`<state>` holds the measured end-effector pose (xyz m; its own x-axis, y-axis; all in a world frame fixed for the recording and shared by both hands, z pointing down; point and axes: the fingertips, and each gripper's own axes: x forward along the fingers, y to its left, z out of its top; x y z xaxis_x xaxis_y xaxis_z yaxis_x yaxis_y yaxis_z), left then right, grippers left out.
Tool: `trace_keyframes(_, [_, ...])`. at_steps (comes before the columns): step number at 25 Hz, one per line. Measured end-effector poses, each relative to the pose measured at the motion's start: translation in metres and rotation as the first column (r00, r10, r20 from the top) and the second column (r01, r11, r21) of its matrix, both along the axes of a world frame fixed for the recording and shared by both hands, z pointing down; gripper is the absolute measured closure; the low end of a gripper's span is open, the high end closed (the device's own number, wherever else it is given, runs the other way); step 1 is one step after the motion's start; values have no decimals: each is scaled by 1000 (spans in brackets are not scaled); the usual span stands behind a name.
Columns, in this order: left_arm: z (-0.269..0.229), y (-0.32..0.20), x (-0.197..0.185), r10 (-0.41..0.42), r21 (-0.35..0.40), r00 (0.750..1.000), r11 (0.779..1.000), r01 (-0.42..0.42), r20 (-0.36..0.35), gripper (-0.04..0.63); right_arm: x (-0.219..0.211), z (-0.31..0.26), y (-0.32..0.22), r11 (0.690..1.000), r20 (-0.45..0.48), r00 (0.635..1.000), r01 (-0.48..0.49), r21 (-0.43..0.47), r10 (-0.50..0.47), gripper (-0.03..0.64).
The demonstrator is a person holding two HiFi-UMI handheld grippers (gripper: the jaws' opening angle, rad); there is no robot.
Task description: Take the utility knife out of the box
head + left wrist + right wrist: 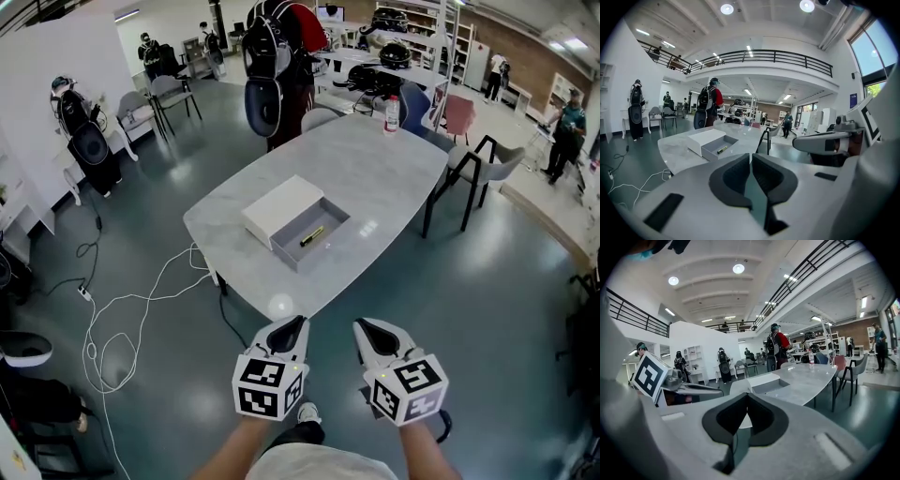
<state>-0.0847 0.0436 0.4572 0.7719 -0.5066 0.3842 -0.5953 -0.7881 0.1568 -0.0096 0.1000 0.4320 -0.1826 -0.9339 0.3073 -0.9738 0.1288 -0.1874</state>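
Nearest, both tools hang short of the tabletop (384,178) edge. The left tool (289,328) and right tool (375,332) each have jaws pressed together on nothing. Ahead, well apart from both, sits the open box (324,247). The knife (312,235) lies in its tray, long axis slanting near-left to far-right. It is almost straight ahead of the left tool, which looks slightly nearer.
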Motion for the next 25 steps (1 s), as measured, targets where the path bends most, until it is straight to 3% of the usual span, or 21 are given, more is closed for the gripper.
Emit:
trace_keyframes(14, [4, -106, 10, 21, -13, 1000, 1000, -21, -5, 572, 1, -4, -115, 1000, -18, 1000, 12, -9, -12, 612])
trace_keyframes(25, [14, -141, 27, 35, -26, 999, 999, -35, -2, 572, 27, 1, -145, 1000, -22, 999, -28, -10, 28, 612])
